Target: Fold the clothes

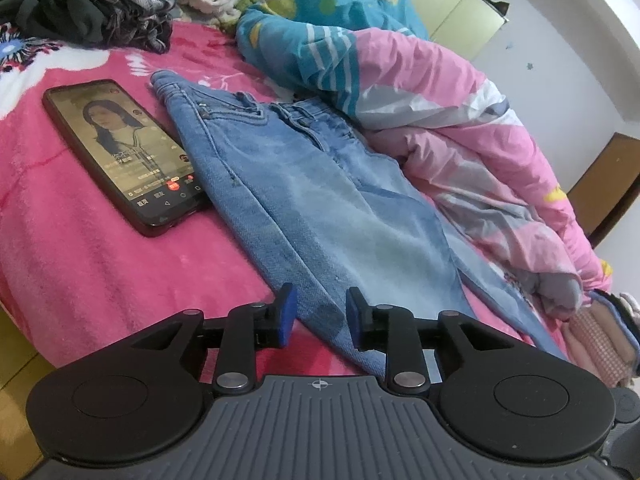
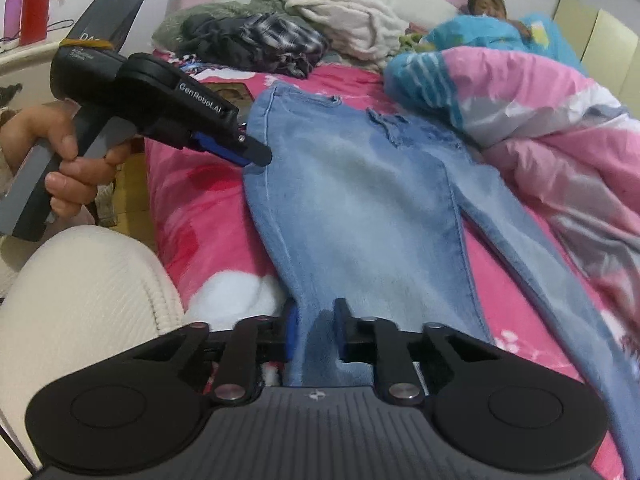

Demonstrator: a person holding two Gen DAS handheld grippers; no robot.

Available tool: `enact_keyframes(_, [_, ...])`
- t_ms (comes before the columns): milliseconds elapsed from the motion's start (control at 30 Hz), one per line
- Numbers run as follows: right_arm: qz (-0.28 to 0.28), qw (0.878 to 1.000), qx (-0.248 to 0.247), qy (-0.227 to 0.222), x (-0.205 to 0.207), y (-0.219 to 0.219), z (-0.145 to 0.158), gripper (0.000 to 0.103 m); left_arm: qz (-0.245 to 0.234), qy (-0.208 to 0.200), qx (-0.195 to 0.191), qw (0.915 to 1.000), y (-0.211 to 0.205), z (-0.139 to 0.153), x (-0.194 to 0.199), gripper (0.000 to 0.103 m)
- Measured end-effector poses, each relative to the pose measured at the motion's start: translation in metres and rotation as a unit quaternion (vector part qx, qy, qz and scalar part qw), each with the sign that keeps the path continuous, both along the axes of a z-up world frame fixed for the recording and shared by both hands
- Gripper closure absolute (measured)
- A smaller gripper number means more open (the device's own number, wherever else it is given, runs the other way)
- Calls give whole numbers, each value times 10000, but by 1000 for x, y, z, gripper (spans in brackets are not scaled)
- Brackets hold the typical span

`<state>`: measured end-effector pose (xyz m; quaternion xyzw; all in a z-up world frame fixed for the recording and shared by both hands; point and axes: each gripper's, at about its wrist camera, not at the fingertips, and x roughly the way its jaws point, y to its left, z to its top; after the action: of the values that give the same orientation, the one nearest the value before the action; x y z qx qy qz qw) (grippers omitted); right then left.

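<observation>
The jeans (image 1: 320, 200) lie flat on the pink bed (image 1: 80, 260), waistband at the far end, legs running toward the cameras. The left tongs (image 1: 321, 312) stand slightly apart over the jeans' near left edge, pads not pressing the cloth, so released. The right tongs (image 2: 315, 330) are clenched on a fold of denim near the jeans' lower end. A phone (image 1: 124, 152) lies touching the jeans' left side. A quilt (image 1: 460, 120) bunches against their right side, covering part of one leg. A clothes pile (image 2: 272, 40) sits beyond the waistband. Left of the jeans the bed's edge is near; bare pink bedding shows there.
</observation>
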<state>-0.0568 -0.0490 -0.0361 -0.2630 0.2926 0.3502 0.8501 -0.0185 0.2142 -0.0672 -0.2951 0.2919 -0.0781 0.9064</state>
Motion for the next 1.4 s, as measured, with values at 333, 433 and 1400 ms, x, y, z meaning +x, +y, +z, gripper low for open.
enact_keyframes(333, [-216, 9875, 1006, 1195, 13, -21, 28, 102, 44, -115, -107, 9999, 1, 1, -3, 75])
enact_keyframes(433, [-229, 9809, 996, 1655, 19, -20, 10, 102, 52, -104, -60, 9999, -1, 2, -2, 75])
enact_keyframes(1400, [-174, 9729, 1966, 1206, 156, 42, 34, 88, 271, -52, 216, 9994, 0, 4, -2, 75])
